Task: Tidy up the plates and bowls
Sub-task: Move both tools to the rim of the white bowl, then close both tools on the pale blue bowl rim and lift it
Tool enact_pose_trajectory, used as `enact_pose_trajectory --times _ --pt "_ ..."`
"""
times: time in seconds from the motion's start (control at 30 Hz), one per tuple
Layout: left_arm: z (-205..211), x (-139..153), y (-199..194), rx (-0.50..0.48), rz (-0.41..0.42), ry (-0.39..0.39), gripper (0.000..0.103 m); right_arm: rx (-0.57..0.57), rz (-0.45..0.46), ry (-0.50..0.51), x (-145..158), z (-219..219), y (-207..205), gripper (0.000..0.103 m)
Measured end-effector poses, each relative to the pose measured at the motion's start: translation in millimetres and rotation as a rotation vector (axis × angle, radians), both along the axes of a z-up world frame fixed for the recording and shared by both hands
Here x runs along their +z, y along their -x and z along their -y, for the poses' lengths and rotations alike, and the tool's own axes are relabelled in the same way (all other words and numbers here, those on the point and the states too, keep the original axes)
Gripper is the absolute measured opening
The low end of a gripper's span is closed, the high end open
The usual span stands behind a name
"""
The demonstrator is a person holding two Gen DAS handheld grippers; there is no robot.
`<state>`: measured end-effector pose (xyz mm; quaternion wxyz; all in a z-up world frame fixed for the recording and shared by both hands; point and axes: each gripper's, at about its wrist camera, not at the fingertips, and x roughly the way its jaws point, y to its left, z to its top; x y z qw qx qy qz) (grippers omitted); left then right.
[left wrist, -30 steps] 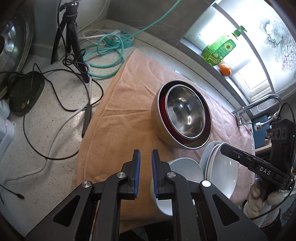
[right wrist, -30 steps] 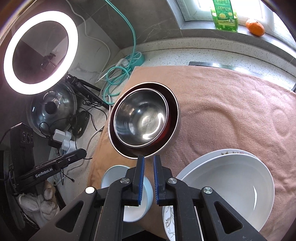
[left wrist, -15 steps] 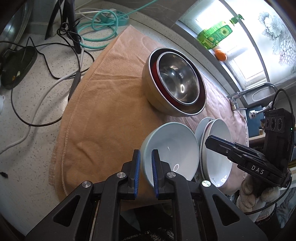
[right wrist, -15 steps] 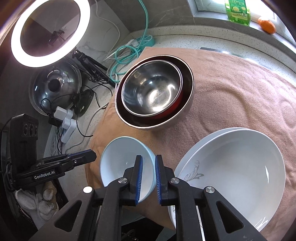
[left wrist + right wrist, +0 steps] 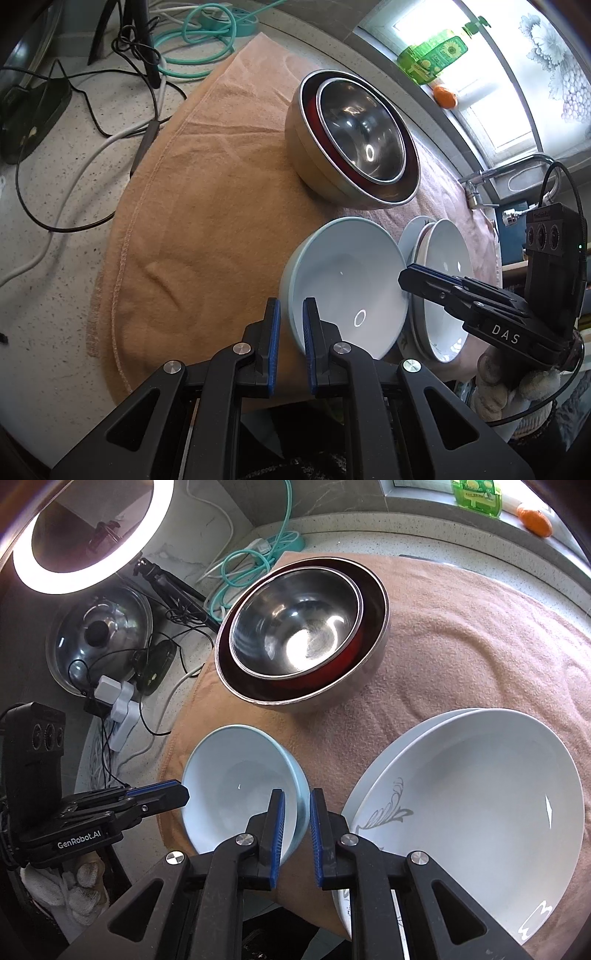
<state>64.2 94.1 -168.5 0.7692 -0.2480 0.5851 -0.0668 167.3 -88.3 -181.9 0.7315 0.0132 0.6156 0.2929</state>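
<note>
Partly done: metal bowls (image 5: 299, 635) stacked, white plates (image 5: 469, 812) stacked, blue bowl (image 5: 347, 284) above the towel (image 5: 207, 206), pinched by left claw (image 5: 291, 332) and right claw (image 5: 296, 823), not yet put away.

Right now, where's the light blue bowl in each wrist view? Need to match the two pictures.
Left wrist view: light blue bowl sits lower centre-right, its near rim between the left hand-held gripper fingers.
Right wrist view: light blue bowl sits lower centre-left, its right rim between the right hand-held gripper fingers.
Shared landmark: the nested steel bowls on the towel, just beyond the blue bowl in both views.
</note>
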Motion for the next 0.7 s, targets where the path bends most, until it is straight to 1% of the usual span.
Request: enact_pose_trajectory --times 0.37,0.7 --pt "0.2 -11.4 -2.0 -0.001 -0.022 0.023 0.011 0.008 -0.025 0.012 -9.0 -5.6 0.4 0.013" --pt "2.3 -11.2 -3.1 -0.005 -0.013 0.020 0.010 0.007 -0.044 0.002 -10.0 -3.5 0.8 0.012"
